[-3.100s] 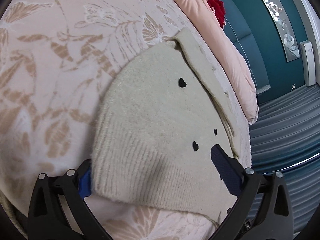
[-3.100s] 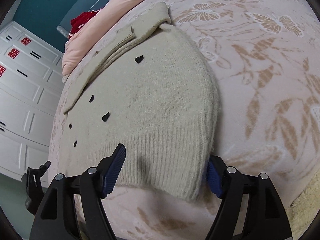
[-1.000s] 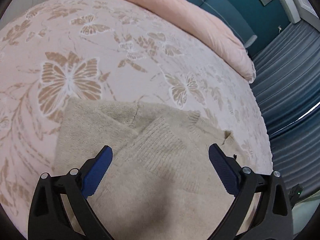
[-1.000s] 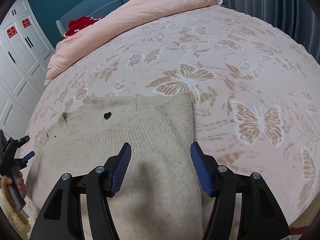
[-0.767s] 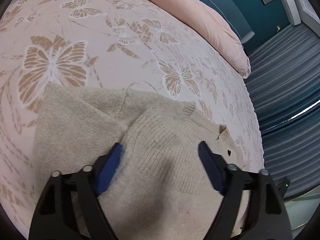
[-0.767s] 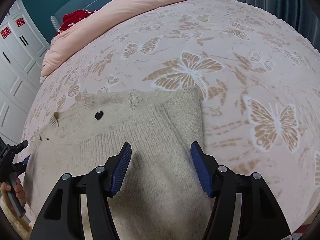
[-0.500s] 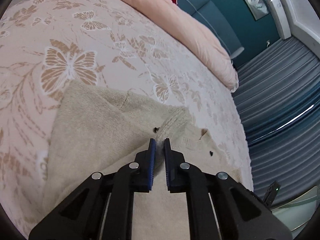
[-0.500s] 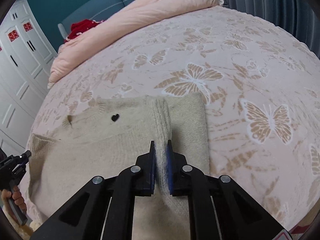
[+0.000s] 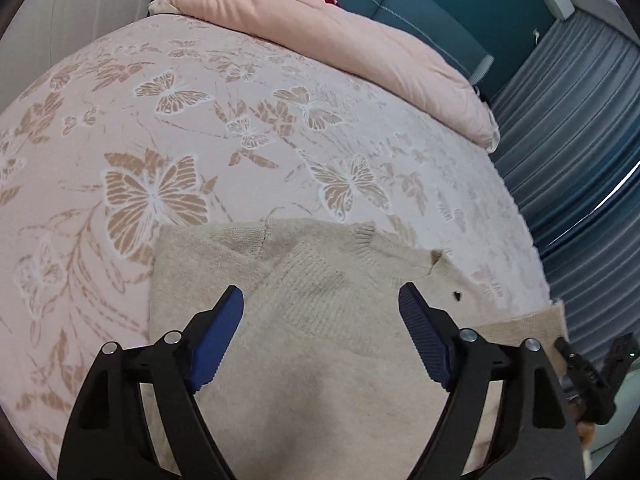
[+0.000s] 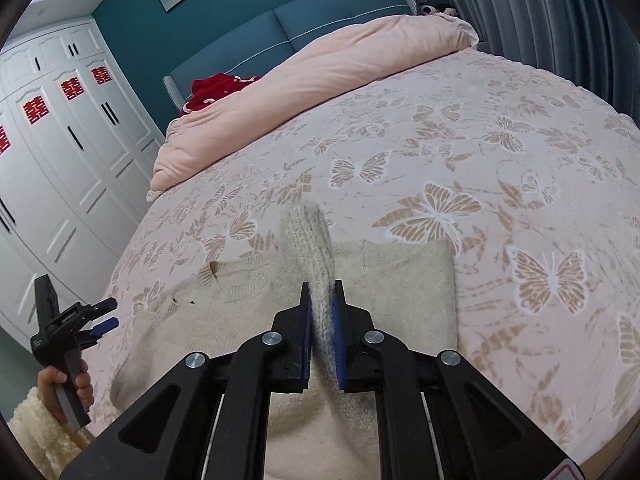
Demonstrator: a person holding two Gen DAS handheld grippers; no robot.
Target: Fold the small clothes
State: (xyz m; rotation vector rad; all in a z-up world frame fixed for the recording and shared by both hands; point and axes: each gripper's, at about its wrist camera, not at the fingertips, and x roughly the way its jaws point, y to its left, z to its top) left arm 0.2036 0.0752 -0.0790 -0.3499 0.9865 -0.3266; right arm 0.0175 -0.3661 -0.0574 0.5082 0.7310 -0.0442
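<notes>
- Right gripper (image 10: 322, 312): jaws closed on a raised ribbed fold of the beige knit sweater (image 10: 396, 280), pinched between the blue pads (image 10: 341, 344).
- Left gripper (image 9: 320, 328): jaws spread wide, holding nothing, poised over the sweater's ribbed hem (image 9: 320, 280).
- Sweater lies flat at the near edge of the bed (image 10: 520, 128), long axis running left-right across that edge; the pinched fold stands directly ahead of the right gripper, which is the nearer tool.
- Judgement: the next move depends on carrying that fold across the long axis.
- Change: 0.5 s ago the left gripper was clamped on the knit; it has released. The right gripper's hold is unchanged.
</notes>
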